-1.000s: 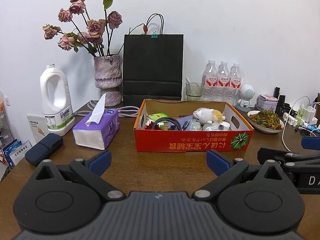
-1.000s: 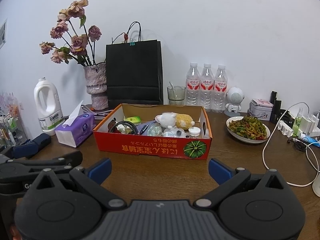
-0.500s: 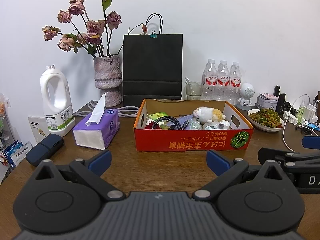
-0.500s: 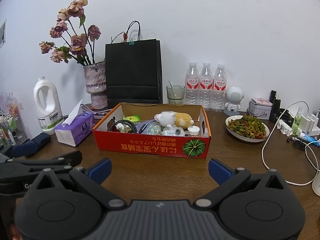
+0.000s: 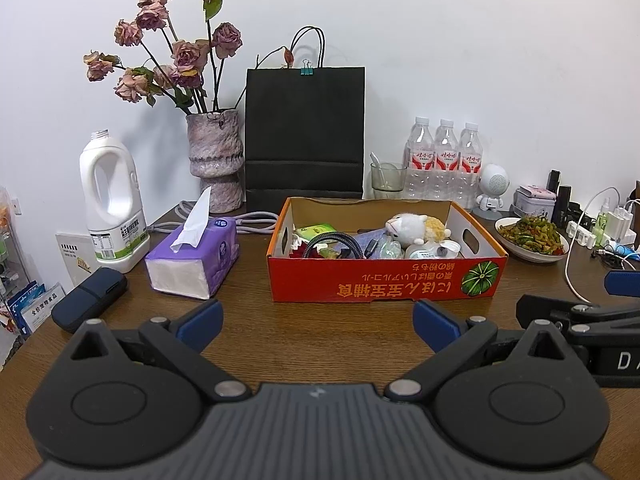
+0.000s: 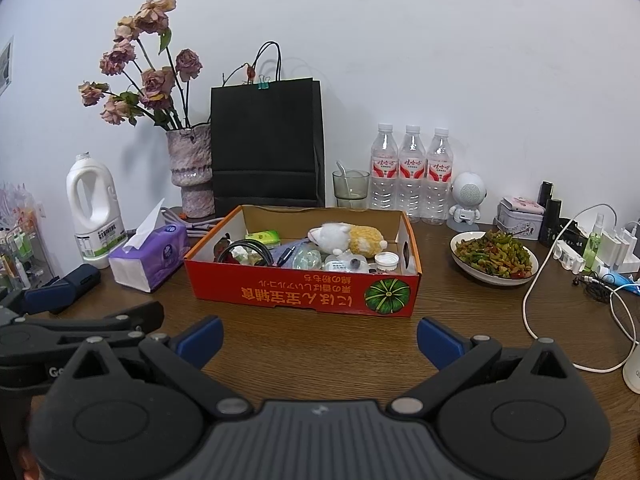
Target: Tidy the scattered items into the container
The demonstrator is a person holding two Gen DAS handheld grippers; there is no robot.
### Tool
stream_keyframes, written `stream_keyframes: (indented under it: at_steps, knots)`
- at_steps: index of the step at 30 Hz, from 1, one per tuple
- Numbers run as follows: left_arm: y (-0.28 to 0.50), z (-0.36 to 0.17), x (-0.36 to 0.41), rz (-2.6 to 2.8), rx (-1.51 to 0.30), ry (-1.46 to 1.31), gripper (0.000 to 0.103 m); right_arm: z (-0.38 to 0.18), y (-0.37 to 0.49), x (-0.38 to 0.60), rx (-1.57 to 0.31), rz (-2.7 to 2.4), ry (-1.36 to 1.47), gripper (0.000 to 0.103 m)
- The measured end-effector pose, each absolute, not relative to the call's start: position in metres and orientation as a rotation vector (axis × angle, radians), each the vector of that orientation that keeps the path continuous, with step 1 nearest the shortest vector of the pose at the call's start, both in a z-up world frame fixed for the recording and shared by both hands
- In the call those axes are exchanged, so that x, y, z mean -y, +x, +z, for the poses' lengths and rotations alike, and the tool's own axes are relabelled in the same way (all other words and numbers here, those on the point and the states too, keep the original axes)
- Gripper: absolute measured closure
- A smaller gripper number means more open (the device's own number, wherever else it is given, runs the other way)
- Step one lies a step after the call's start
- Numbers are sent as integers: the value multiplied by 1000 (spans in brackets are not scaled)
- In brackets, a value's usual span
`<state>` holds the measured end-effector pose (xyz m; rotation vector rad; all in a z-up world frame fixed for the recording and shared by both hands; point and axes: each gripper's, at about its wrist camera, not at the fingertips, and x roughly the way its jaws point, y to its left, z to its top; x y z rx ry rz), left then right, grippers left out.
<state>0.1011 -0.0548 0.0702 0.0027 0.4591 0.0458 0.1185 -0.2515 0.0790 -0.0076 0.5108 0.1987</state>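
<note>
From where I sit, the tidying looks close to finished — the red cardboard box [image 6: 304, 292] in the middle of the wooden table [image 6: 320, 344] already holds a heap of small things, and I see nothing loose on the bare wood in front of it.

Inside the box I can pick out a white and yellow plush toy [image 6: 347, 239] toward the back right, a coiled black cable [image 6: 250, 249] at the left end, a green packet [image 6: 263, 236] behind it, and a white cap [image 6: 386, 259] near the right wall. The clear, crumpled stuff in the middle I can't identify; it may be plastic wrapping.

My left gripper [image 5: 316, 322] hangs just short of the box's front wall, jaws spread wide with nothing between them. My right gripper [image 6: 320, 338] sits beside it, equally wide and equally empty.

What's left, if anything, is a judgement call — the tissue pack [image 5: 194, 258] and dark case [image 5: 90, 298] at the left, and the plate of food [image 6: 495, 258] to the right, stand outside the box, but they read to me as fixtures, not clutter.
</note>
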Motion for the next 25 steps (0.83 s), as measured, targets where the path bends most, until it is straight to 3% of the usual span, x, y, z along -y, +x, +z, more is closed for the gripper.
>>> stream_keyframes:
  at_steps: [25]
  knots:
    - [99,67,55,38,-431,12,0,78,119,252,-514,202,-6,0]
